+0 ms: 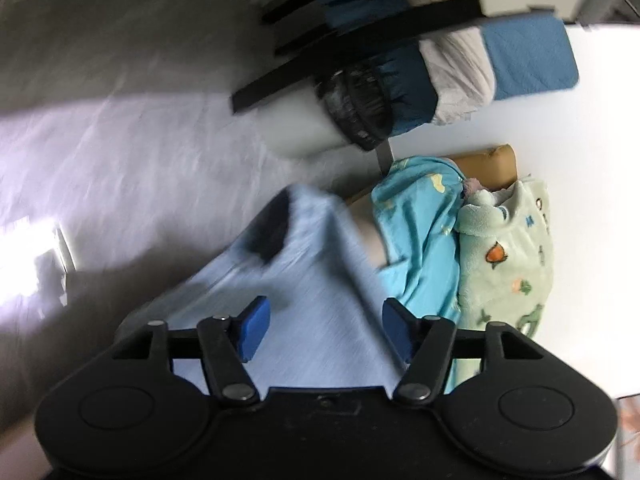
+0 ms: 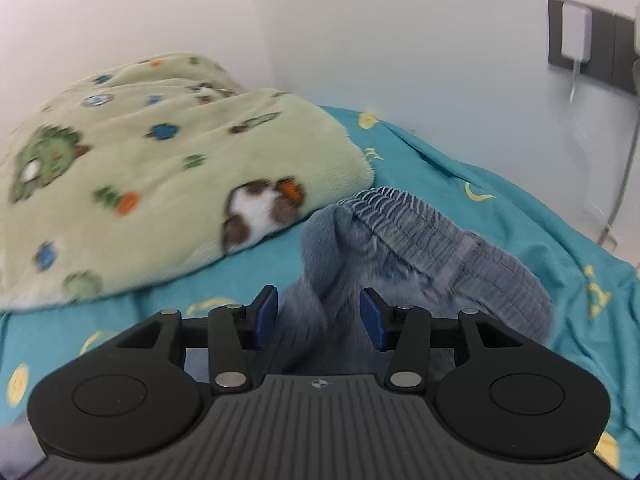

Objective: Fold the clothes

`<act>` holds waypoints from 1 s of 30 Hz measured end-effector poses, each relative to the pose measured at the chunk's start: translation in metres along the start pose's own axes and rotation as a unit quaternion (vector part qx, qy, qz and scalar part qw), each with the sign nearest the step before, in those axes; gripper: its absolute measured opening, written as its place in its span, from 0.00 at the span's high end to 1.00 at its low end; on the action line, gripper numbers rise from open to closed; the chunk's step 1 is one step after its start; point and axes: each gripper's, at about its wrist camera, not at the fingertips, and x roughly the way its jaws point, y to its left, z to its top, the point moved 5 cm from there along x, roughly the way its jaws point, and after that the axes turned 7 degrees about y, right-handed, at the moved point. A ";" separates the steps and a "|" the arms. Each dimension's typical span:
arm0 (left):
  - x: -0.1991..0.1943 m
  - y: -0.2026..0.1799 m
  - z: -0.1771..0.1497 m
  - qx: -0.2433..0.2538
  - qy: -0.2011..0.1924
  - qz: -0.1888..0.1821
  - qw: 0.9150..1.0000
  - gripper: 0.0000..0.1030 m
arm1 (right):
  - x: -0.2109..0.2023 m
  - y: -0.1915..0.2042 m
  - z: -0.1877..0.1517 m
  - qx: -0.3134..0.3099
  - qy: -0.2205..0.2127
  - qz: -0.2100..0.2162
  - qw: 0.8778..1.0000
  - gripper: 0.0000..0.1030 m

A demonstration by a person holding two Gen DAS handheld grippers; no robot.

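Observation:
A light blue garment (image 1: pixel 312 300) hangs blurred below my left gripper (image 1: pixel 325 326), whose blue pads stand wide apart over it, not gripping it. In the right wrist view the same kind of blue ribbed garment with a gathered elastic waistband (image 2: pixel 404 232) lies bunched on the teal sheet (image 2: pixel 500 216). My right gripper (image 2: pixel 318 316) is open, its pads on either side of the bunched cloth, which reaches back between them.
A green patterned fleece blanket (image 2: pixel 152 168) lies on the teal sheet, also in the left wrist view (image 1: pixel 508 256). A black chair with blue and white cloth (image 1: pixel 400 60) stands on the grey floor (image 1: pixel 120 140). A wall socket with a charger (image 2: pixel 576 36) is at right.

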 end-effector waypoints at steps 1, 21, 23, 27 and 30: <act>-0.005 0.014 -0.007 -0.020 0.014 -0.001 1.000 0.40 | -0.013 0.002 -0.008 -0.007 0.002 0.003 1.000 0.53; 0.023 0.134 -0.026 -0.190 0.057 -0.039 0.979 0.38 | -0.129 0.016 -0.122 0.014 0.044 0.078 0.996 0.53; 0.031 0.140 -0.023 -0.209 0.051 -0.054 0.975 0.39 | -0.125 0.017 -0.129 0.026 0.056 0.078 0.995 0.53; 0.042 0.138 -0.014 -0.215 0.044 -0.078 0.973 0.51 | -0.119 0.019 -0.136 0.043 0.064 0.076 0.994 0.53; 0.037 0.128 -0.006 -0.188 0.017 -0.073 0.979 0.79 | -0.115 0.020 -0.138 0.053 0.069 0.074 0.993 0.53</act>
